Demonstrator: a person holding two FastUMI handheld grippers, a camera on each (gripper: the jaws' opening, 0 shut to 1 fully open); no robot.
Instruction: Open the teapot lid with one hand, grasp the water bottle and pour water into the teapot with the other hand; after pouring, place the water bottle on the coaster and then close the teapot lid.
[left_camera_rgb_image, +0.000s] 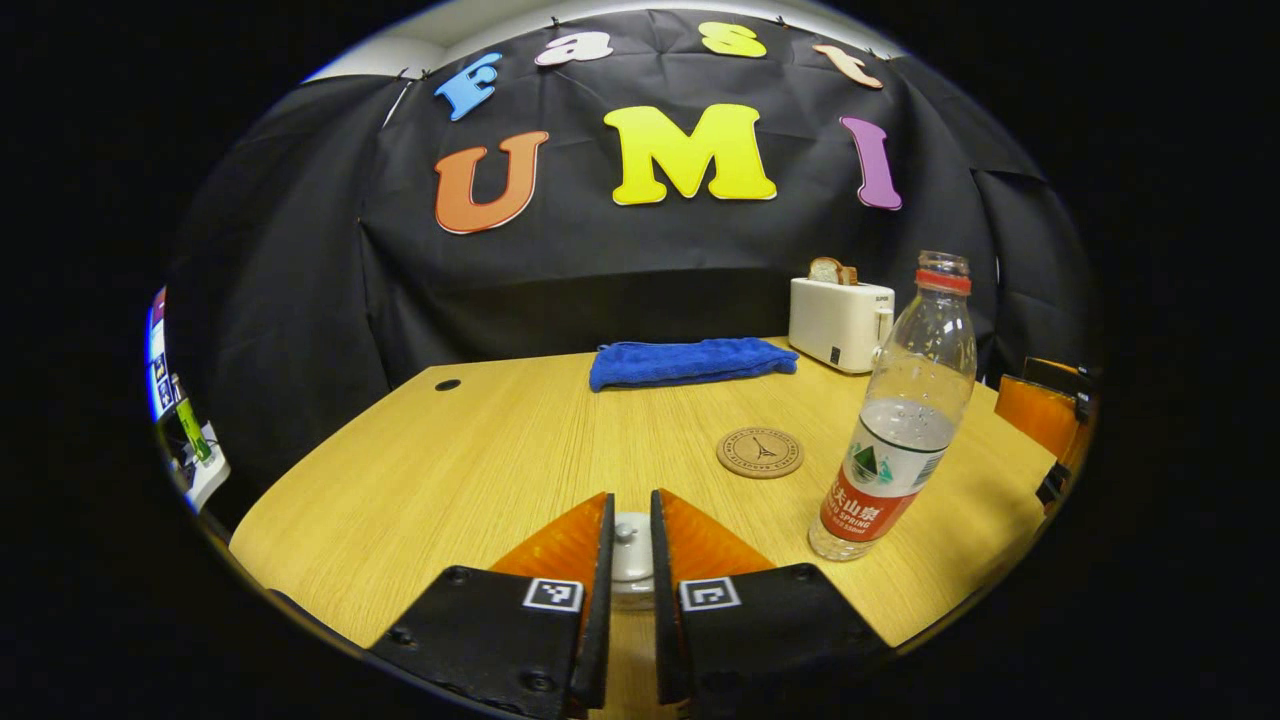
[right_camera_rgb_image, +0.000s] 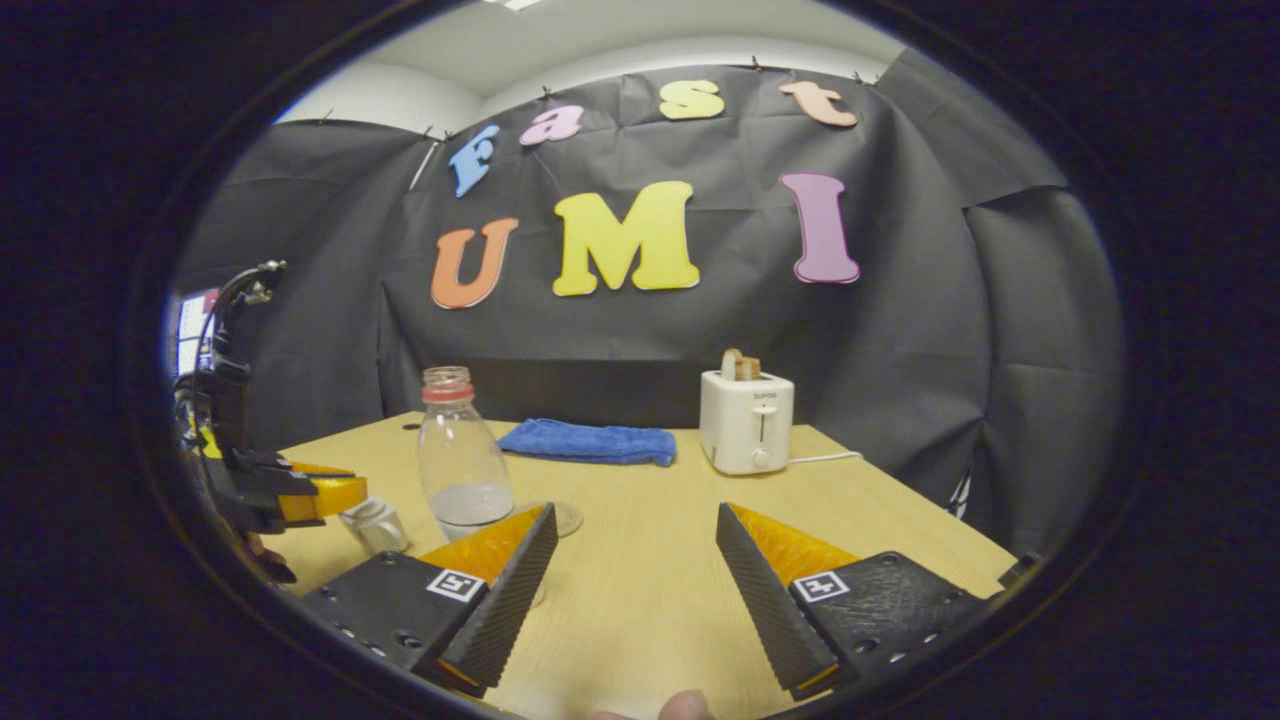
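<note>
Left gripper (left_camera_rgb_image: 631, 545) is clamped on the teapot lid (left_camera_rgb_image: 631, 548) knob, near edge of the table (left_camera_rgb_image: 480, 470); right gripper (right_camera_rgb_image: 635, 560) gapes wide; water bottle (left_camera_rgb_image: 897, 420) stands uncapped right of the lid; coaster (left_camera_rgb_image: 760, 452) lies farther back, bare.

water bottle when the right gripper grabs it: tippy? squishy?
Probably tippy: the water bottle is tall, narrow, and under half full. Thin clear plastic likely dents under pressure. It's uncapped, so a hard squeeze may slosh water out.
</note>
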